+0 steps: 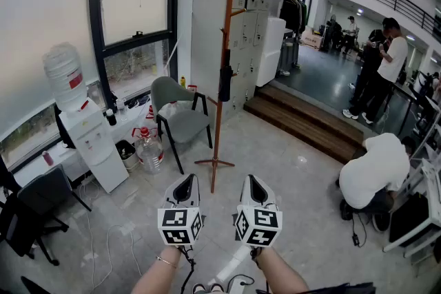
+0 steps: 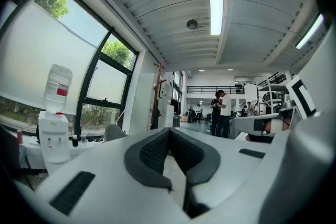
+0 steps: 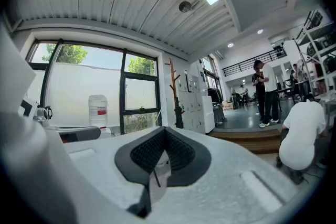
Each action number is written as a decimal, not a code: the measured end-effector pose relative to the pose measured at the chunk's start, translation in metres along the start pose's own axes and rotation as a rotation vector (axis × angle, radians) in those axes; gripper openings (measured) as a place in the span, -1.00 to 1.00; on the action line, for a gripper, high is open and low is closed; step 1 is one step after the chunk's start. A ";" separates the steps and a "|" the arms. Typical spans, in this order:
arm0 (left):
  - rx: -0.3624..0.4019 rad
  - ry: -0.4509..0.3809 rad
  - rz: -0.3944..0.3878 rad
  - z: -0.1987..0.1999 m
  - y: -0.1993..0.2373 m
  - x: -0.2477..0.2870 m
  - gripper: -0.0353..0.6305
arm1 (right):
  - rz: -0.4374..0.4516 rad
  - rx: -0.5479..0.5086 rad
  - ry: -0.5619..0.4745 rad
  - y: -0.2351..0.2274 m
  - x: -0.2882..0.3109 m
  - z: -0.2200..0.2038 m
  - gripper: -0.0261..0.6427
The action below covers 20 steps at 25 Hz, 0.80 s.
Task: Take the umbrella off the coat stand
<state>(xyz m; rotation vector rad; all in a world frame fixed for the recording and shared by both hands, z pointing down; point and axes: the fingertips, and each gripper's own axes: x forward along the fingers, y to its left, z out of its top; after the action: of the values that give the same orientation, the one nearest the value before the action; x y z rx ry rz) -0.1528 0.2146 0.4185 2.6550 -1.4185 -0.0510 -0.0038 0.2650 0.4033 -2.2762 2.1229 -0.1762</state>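
Both grippers sit low in the head view, side by side, pointing level toward the coat stand. Left gripper: jaws closed tip to tip, nothing between them, and its own view shows the same. Right gripper: same, fully closed and empty. Neither touches anything

Umbrella: dark, folded, hanging upright against the coat stand's pole about halfway up, on the pole's right side in the head view. It's well apart from both grippers, with floor tiles between. In the right gripper view it's a small dark shape on the pole, just above and right of the jaw tips. In the left gripper view it's left of the tips, too small for detail

The stand is reddish-brown wood with pegs near the top and its feet on the light floor. A grey chair is just left of it, with water jugs on the floor beside the chair. A white water dispenser with a bottle on top stands further left, under the window. White lockers are behind the stand. Wooden steps are to the right. A person in a white top crouches at far right, and more people stand beyond the steps
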 end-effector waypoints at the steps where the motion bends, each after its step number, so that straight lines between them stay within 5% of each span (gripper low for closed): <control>1: 0.014 -0.002 0.000 0.000 0.002 0.000 -0.88 | 0.001 0.005 -0.003 0.003 0.002 -0.001 -0.91; 11: 0.020 0.003 0.016 -0.003 0.036 -0.004 -0.88 | 0.002 0.052 -0.004 0.029 0.015 -0.006 -0.91; 20: 0.027 0.020 -0.009 -0.011 0.054 0.011 -0.88 | -0.016 -0.012 0.016 0.037 0.029 -0.017 -0.91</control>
<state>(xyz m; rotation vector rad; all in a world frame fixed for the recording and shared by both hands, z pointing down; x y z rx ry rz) -0.1899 0.1768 0.4366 2.6757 -1.4111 -0.0065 -0.0399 0.2343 0.4188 -2.3068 2.1195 -0.1834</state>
